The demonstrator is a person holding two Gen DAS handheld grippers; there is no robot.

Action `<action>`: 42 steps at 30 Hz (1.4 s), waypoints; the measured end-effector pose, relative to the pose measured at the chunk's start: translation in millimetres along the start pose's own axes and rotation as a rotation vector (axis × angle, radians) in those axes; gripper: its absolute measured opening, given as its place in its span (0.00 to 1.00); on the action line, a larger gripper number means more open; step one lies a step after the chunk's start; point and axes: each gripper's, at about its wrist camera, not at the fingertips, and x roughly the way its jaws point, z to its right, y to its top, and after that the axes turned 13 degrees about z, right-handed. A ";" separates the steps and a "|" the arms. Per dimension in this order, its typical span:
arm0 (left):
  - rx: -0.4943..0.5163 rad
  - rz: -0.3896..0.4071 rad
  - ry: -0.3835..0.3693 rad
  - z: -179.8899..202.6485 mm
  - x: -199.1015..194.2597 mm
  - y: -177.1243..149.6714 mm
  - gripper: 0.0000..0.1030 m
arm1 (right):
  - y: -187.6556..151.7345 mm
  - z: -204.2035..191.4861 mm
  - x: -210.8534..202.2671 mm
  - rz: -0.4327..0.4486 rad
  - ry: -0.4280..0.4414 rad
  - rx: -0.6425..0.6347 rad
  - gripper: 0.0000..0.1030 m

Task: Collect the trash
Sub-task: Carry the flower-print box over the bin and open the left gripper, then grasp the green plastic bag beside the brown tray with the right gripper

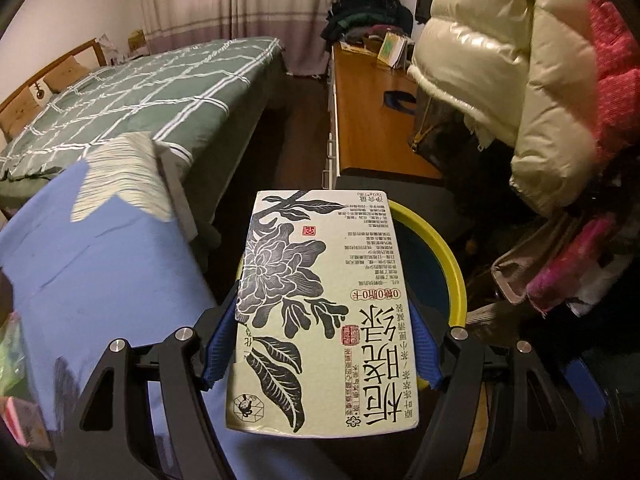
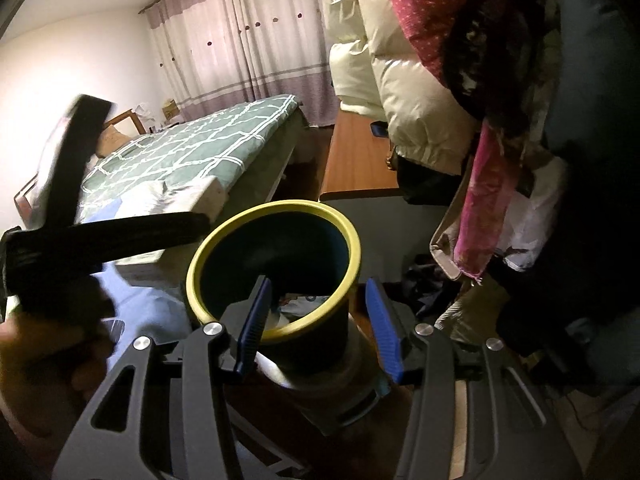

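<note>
Bedroom; printed carton [image 1: 320,316] above round bin [image 1: 448,264].

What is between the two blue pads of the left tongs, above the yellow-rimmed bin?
A printed tea carton sits between the pads of the left tongs, clamped from both sides. Behind it is the bin. The left wrist view shows this.

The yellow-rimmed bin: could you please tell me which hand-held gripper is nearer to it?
Right. The right hand-held gripper straddles the yellow-rimmed bin at its near rim, one finger inside. The left hand-held gripper holds the tea carton before the bin.
</note>
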 end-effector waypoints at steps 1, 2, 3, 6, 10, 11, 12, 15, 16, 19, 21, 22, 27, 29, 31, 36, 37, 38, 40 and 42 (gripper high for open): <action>0.004 -0.001 0.004 -0.6 2.8 -1.4 0.71 | -0.3 0.1 0.1 -0.001 0.000 0.002 0.46; 0.013 0.000 0.012 0.6 7.9 -0.3 0.82 | -0.4 -0.7 0.5 -0.003 0.000 0.003 0.46; 0.020 0.006 0.016 0.7 9.7 1.1 0.90 | -0.6 -0.4 1.0 -0.003 0.001 0.004 0.47; -0.004 0.055 0.025 -9.1 -6.7 3.8 0.90 | -0.7 -4.3 2.5 -0.005 0.010 0.001 0.47; -0.056 0.131 0.007 -34.6 -58.2 9.3 0.91 | -1.6 -14.4 2.7 -0.008 0.032 -0.010 0.47; -0.061 0.148 0.010 -40.5 -70.6 9.1 0.92 | -1.7 -18.6 2.4 -0.008 0.042 -0.014 0.47; -0.067 0.174 0.019 -49.5 -88.5 7.8 0.93 | -1.6 -23.5 1.7 -0.009 0.052 -0.019 0.47; -0.088 0.235 0.051 -79.1 -133.8 -0.1 0.95 | -1.6 -38.0 1.3 -0.012 0.081 -0.033 0.47; -0.094 0.249 0.062 -87.7 -144.6 -2.6 0.95 | -1.7 -41.6 1.6 -0.013 0.088 -0.036 0.47; -0.117 0.309 0.137 -129.6 -190.2 -17.7 0.95 | -2.5 -58.7 0.8 -0.014 0.115 -0.055 0.47; -0.136 0.341 0.196 -158.0 -216.5 -30.4 0.95 | -3.4 -73.4 0.5 -0.016 0.138 -0.070 0.47; -0.146 0.356 0.231 -173.1 -229.7 -37.2 0.95 | -3.9 -79.3 0.2 -0.018 0.147 -0.076 0.47; -0.203 0.414 0.398 -240.4 -282.3 -72.4 0.95 | -8.3 -119.8 2.0 -0.039 0.215 -0.110 0.47; -0.227 0.431 0.478 -271.2 -298.9 -89.5 0.95 | -11.4 -142.7 2.7 -0.050 0.250 -0.135 0.47; -0.263 0.426 0.542 -301.0 -309.5 -104.8 0.95 | -14.1 -163.0 2.8 -0.057 0.281 -0.158 0.47; -0.378 0.432 0.702 -379.7 -330.3 -146.3 0.95 | -20.4 -217.5 0.0 -0.068 0.388 -0.213 0.47; -0.389 0.438 0.741 -391.5 -333.5 -155.3 0.95 | -21.9 -230.0 -1.1 -0.074 0.424 -0.226 0.47; -0.397 0.440 0.774 -398.8 -334.8 -161.1 0.95 | -23.5 -242.1 -2.1 -0.084 0.465 -0.237 0.47; -0.435 0.426 0.847 -422.8 -339.5 -176.5 0.95 | -26.4 -261.4 -4.2 -0.093 0.518 -0.265 0.47; -0.492 0.422 0.868 -441.4 -344.9 -190.3 0.95 | -30.6 -284.9 -7.9 -0.088 0.561 -0.318 0.47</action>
